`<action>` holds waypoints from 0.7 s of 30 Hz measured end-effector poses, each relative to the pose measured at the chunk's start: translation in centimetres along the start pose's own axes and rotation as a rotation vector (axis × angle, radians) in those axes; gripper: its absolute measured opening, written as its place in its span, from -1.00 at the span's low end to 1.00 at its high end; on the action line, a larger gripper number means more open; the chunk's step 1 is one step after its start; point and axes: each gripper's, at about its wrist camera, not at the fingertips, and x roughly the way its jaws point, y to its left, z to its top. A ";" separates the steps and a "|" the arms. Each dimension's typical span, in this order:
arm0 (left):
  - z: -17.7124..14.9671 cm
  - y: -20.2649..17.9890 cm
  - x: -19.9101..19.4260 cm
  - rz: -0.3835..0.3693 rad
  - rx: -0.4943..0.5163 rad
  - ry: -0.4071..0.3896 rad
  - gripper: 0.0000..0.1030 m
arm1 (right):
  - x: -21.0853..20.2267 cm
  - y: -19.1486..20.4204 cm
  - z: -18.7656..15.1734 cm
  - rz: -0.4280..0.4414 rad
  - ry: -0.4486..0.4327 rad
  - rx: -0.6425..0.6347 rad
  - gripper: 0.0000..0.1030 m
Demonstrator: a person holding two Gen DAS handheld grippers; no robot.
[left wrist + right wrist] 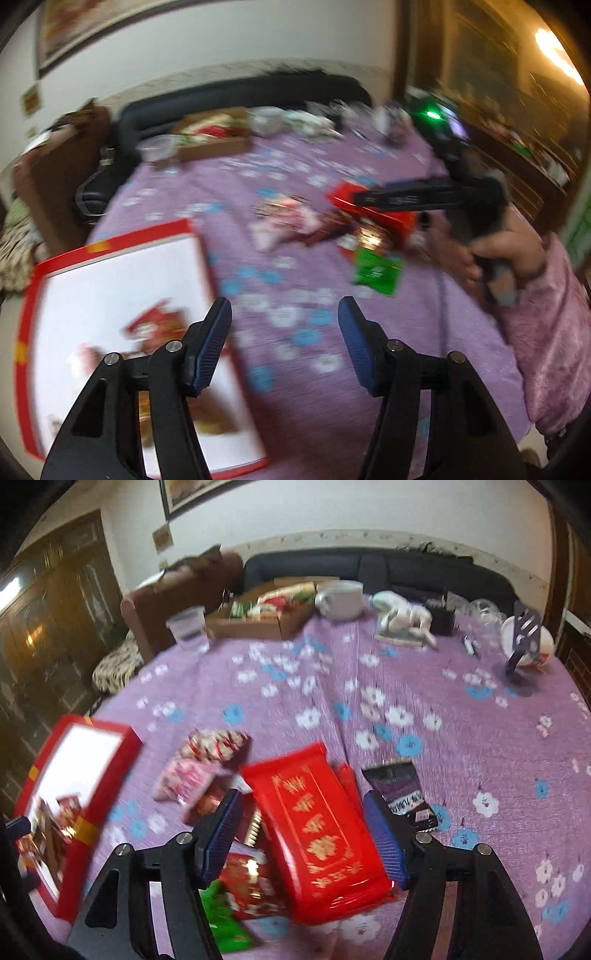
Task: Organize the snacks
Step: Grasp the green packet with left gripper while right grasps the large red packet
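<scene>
Two grippers: both jaws apart, nothing held.
Right gripper [308,834]: straddles red packet [317,834], long axis roughly along fingers, probably untouched.
Left gripper [284,332]: over bare worktop [295,424].

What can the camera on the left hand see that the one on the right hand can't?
Only the left view shows the person's hand in a pink sleeve, holding the right gripper over the snack pile.

Only the right view shows the dark purple packet, the white figurine and the black stand.

Both show the red-rimmed box, the green packet, the cardboard tray and the purple flowered cloth.
</scene>
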 end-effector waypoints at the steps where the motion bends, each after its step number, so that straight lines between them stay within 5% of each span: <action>1: 0.2 -0.6 0.7 -0.011 0.010 0.017 0.15 | 0.5 -0.1 -0.3 -0.003 0.010 -0.012 0.35; 5: 1.0 -2.6 3.0 -0.054 0.030 0.064 0.14 | 2.1 -0.4 -0.9 0.003 0.046 -0.022 0.32; 8: 1.7 -4.5 4.5 -0.078 0.059 0.079 0.14 | 1.3 -1.3 -0.9 0.037 0.038 0.047 0.00; 15: 3.0 -6.6 7.7 -0.129 0.090 0.113 0.14 | -1.5 -5.7 0.0 0.244 -0.043 0.308 -0.02; 21: 3.1 -6.0 9.7 -0.153 0.027 0.146 0.14 | -1.3 -7.7 -0.2 0.253 -0.038 0.430 -0.02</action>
